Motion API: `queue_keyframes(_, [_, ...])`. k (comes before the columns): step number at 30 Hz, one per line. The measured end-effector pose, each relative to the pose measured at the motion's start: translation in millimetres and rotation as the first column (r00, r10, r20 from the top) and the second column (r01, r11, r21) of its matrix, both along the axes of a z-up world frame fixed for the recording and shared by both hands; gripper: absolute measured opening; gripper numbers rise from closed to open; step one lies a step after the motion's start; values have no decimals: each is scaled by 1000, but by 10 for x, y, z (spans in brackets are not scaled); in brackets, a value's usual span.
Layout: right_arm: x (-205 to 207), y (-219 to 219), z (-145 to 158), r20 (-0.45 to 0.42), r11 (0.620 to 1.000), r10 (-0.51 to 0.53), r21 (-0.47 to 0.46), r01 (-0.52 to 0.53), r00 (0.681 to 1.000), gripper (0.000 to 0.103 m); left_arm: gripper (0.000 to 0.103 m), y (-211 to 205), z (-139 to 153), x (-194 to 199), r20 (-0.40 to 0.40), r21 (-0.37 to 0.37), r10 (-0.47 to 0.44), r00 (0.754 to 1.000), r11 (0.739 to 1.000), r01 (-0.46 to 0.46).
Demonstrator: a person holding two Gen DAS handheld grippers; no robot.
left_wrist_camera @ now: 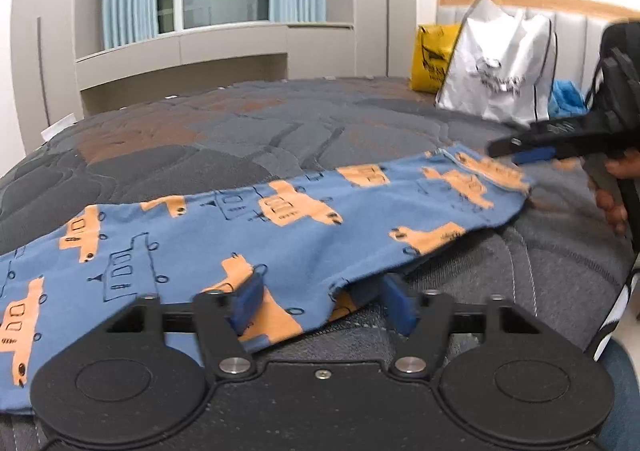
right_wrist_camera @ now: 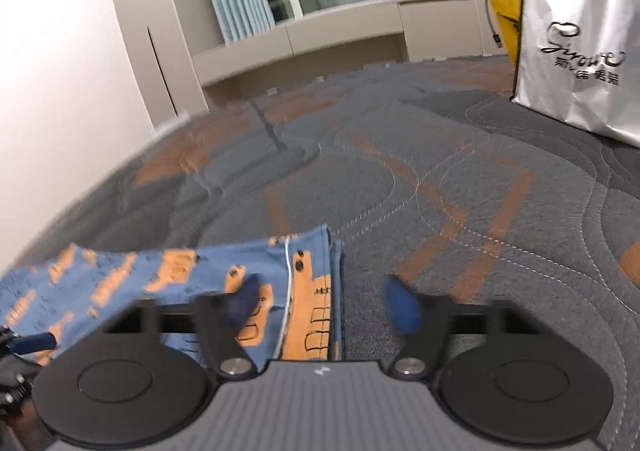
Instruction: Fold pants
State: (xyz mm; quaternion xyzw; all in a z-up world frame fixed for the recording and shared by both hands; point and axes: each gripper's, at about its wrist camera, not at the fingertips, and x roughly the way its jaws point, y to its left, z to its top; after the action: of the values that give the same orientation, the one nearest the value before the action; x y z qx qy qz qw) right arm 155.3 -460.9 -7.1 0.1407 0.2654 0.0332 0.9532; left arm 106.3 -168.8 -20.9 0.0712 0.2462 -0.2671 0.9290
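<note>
Pants (left_wrist_camera: 304, 227): blue with orange trucks, lying flat in a long strip across the near part of the bed (left_wrist_camera: 240, 131).
Left gripper (left_wrist_camera: 320, 299): let go, jaws wide, near edge of the pants between them, pads not pressing.
Right gripper (right_wrist_camera: 324, 303): let go, jaws wide, over the hemmed end of the pants, right pad over bare quilt.
Far edge of pants: straight, lots of bare bed past it.
White bag (right_wrist_camera: 580, 51): standing far right, well apart from the pants.
Yellow bag (left_wrist_camera: 434, 55): behind the white one.
</note>
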Motion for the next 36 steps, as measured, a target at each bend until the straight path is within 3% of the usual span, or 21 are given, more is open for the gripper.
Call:
queue_keyframes(2, [-140, -45, 21, 21, 1000, -3, 26, 3, 1000, 101, 98, 58, 39, -3, -2, -48, 16, 1000, 999, -16])
queue_keyframes(3, [-236, -63, 14, 29, 999, -9, 40, 8, 1000, 103, 103, 102, 54, -9, 1, -75, 40, 999, 996, -40])
queue_keyframes(7, [-508, -58, -46, 9, 996, -14, 88, 14, 1000, 103, 102, 229, 97, -26, 2, -124, 87, 996, 989, -86])
queue_keyframes(12, [-687, 24, -150, -4, 984, 33, 178, -32, 999, 103, 102, 411, 95, -30, 8, -117, 184, 983, 976, -181])
queue_keyframes(15, [-576, 41, -223, -47, 971, 33, 237, -21, 998, 103, 102, 583, 73, 31, -11, -96, 271, 963, 958, -270])
queue_keyframes(19, [-412, 104, -202, -53, 972, -2, 234, 14, 999, 101, 102, 886, 62, 51, -33, -102, 374, 927, 921, -375])
queue_keyframes(21, [-344, 133, -198, -52, 973, -29, 228, 41, 998, 76, 102, 1052, 75, 26, -35, -110, 418, 908, 901, -419])
queue_keyframes(23, [-292, 113, -187, -62, 971, -89, 216, 100, 994, 22, 102, 1231, 89, -8, -31, -107, 468, 883, 877, -469])
queue_keyframes(27, [-300, -29, -204, -43, 948, -151, 276, 157, 988, 16, 102, 1548, 130, -80, -15, -108, 555, 832, 826, -553])
queue_keyframes(29, [-355, -9, -146, -8, 962, -170, 214, 168, 985, 13, 102, 1676, 156, -92, -10, -111, 588, 809, 803, -585])
queue_keyframes(32, [-410, -20, -36, 35, 967, -171, 199, 161, 985, 12, 102, 1837, 198, -88, 2, -118, 627, 779, 773, -623])
queue_keyframes(36, [-306, 56, -75, 12, 977, -192, 96, 190, 981, 10, 102, 2025, 217, -86, 20, -118, 671, 741, 738, -665])
